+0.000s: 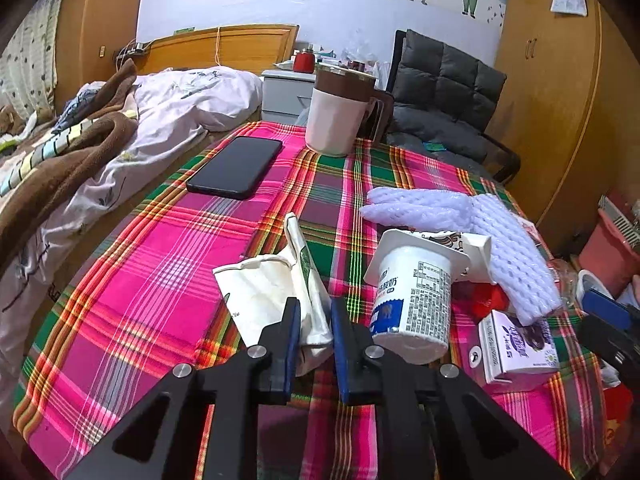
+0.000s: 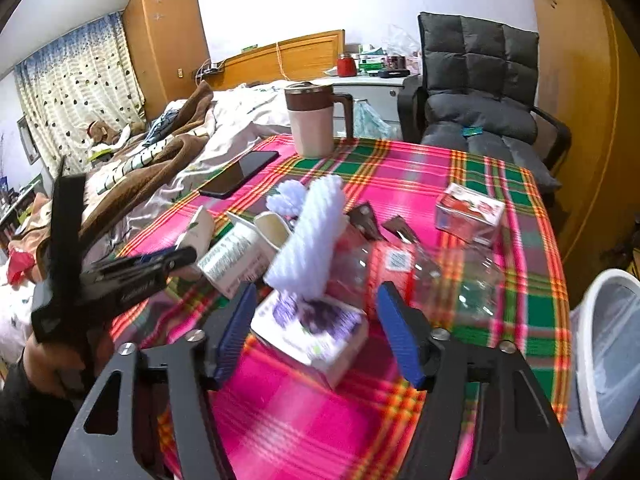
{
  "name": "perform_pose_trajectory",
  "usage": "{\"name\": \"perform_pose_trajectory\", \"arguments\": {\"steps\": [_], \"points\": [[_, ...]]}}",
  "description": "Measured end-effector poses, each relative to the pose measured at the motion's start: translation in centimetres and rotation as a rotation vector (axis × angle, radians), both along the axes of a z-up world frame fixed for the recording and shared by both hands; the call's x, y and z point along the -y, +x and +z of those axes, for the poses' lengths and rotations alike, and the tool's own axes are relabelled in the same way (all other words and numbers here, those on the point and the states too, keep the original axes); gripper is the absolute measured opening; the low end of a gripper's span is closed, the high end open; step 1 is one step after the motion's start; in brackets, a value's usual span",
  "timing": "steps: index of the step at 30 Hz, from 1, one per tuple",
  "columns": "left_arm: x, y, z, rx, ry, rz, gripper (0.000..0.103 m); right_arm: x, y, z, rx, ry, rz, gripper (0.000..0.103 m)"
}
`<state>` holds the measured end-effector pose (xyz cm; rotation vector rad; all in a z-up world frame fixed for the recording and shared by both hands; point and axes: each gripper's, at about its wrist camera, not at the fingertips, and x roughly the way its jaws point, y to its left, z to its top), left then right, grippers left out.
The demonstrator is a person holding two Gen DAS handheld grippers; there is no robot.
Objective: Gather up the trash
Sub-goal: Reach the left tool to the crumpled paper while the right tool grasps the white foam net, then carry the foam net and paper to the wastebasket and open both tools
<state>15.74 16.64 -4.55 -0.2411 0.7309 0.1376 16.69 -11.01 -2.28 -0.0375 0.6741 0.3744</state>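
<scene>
My left gripper (image 1: 315,308) is shut on a crumpled white paper wrapper (image 1: 276,292) on the plaid tablecloth (image 1: 160,264). A white yogurt cup (image 1: 416,300) lies on its side right of it, under a white foam net (image 1: 496,240). A purple-and-white milk carton (image 1: 516,344) sits at the right. My right gripper (image 2: 316,300) is open, its jaws on either side of the same carton (image 2: 316,328), not touching. The foam net (image 2: 308,240), the yogurt cup (image 2: 236,260) and a crushed clear plastic bottle (image 2: 420,272) lie just beyond. The left gripper (image 2: 160,260) shows at the left there.
A black phone (image 1: 236,168) and a pink-and-brown mug (image 1: 340,112) sit at the table's far side. A red-and-white carton (image 2: 468,212) lies far right. A white bin with a liner (image 2: 608,360) stands off the table's right edge. A bed and a grey chair (image 2: 480,92) are behind.
</scene>
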Motion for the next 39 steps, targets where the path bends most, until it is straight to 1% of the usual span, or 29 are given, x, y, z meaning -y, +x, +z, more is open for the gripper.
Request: {"name": "perform_pose_trajectory", "arguments": {"steps": [5,7,10,15,26,33,39], "points": [[-0.5,-1.0,0.2,0.015,-0.020,-0.001,0.016,-1.3,1.6,-0.7,-0.024,-0.007,0.003,0.046],[-0.6,-1.2,0.2,0.018,-0.025,-0.002,0.016,-1.5,2.0,-1.0,-0.041,-0.008,-0.003,0.030],[-0.5,-1.5,0.4,0.023,-0.028,-0.006,0.016,-1.3,2.0,-1.0,-0.047,-0.005,-0.013,0.021],[0.0,-2.0,0.8,0.033,-0.024,-0.013,0.015,-1.1,1.1,-0.3,-0.028,-0.006,-0.013,0.017],[2.3,-4.2,3.4,0.075,0.003,-0.047,0.015,0.9,-1.1,1.6,0.016,0.033,-0.029,0.016],[4.9,-5.3,5.2,0.099,0.006,-0.099,0.015,2.8,-2.6,1.9,0.034,0.052,-0.063,0.016],[8.2,-5.5,6.5,0.118,0.007,-0.175,0.015,4.9,-3.8,1.9,0.042,0.065,-0.116,0.016]]}}
